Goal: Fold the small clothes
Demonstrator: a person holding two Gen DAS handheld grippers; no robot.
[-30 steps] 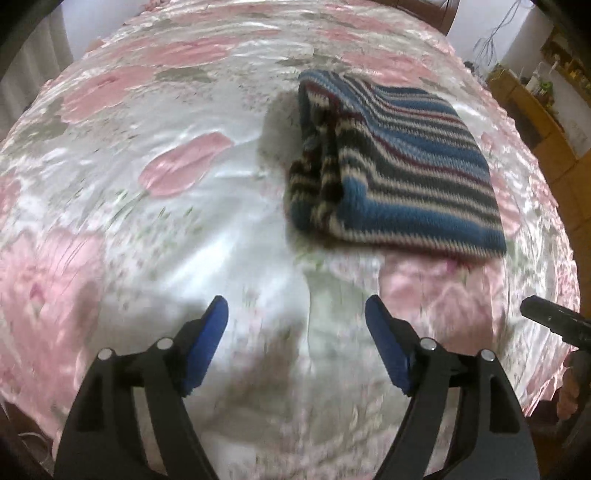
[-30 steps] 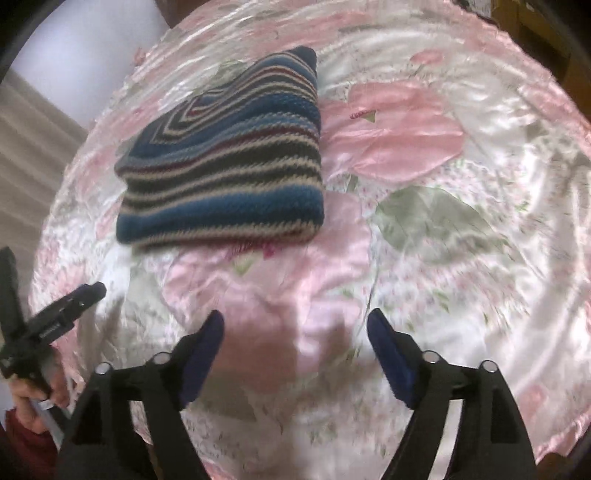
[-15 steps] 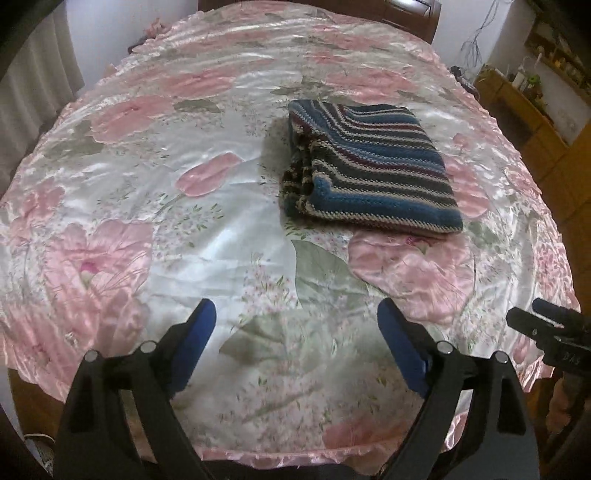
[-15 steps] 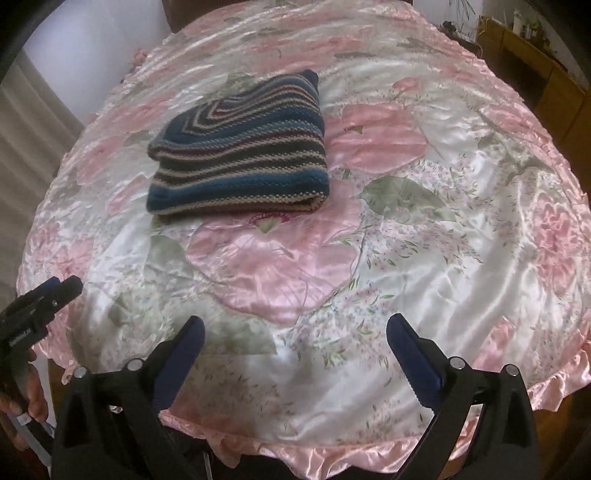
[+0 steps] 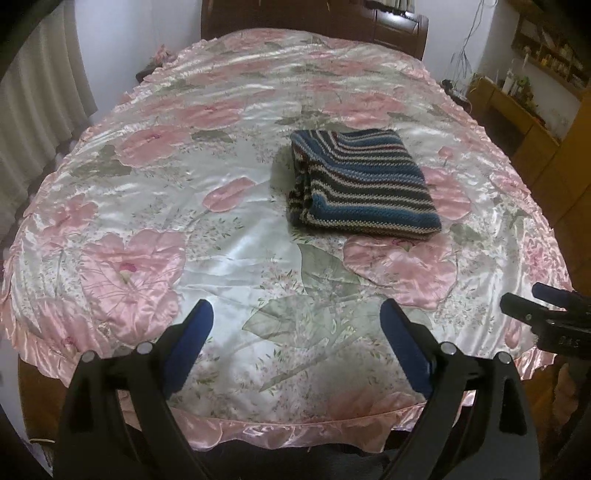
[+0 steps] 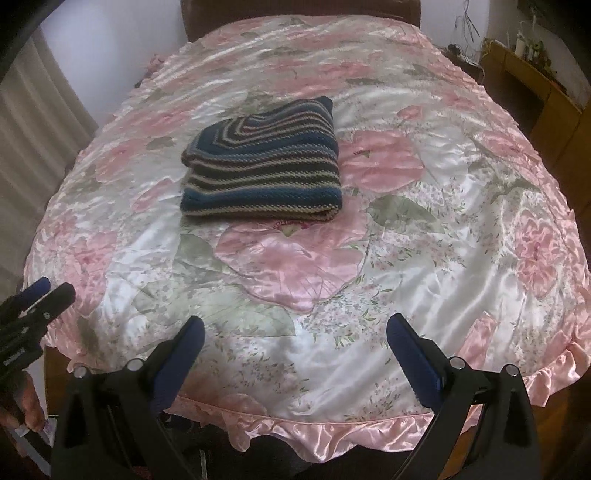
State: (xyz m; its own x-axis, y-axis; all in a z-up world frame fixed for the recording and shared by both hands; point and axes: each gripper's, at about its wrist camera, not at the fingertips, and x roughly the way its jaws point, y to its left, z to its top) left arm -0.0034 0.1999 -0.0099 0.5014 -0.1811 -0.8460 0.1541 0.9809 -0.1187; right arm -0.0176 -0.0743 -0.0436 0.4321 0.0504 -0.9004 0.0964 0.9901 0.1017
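Observation:
A striped knit garment in blue, dark and cream lies folded into a neat rectangle on the bed, right of centre in the left wrist view. In the right wrist view the same folded garment sits left of centre. My left gripper hangs open over the near edge of the bed, well short of the garment, nothing between its blue pads. My right gripper is open too, empty, above the bed's near edge. Each gripper shows at the side of the other's view: the right gripper and the left gripper.
A pink floral satin bedspread with a ruffled hem covers the bed. A dark wooden headboard stands at the far end. Curtains hang on the left; wooden cabinets with small items stand on the right. A hand holds the left gripper.
Both grippers have pulled back and up from the garment toward the near edge of the bed, so the whole bed is now in view. The folded garment stayed put.

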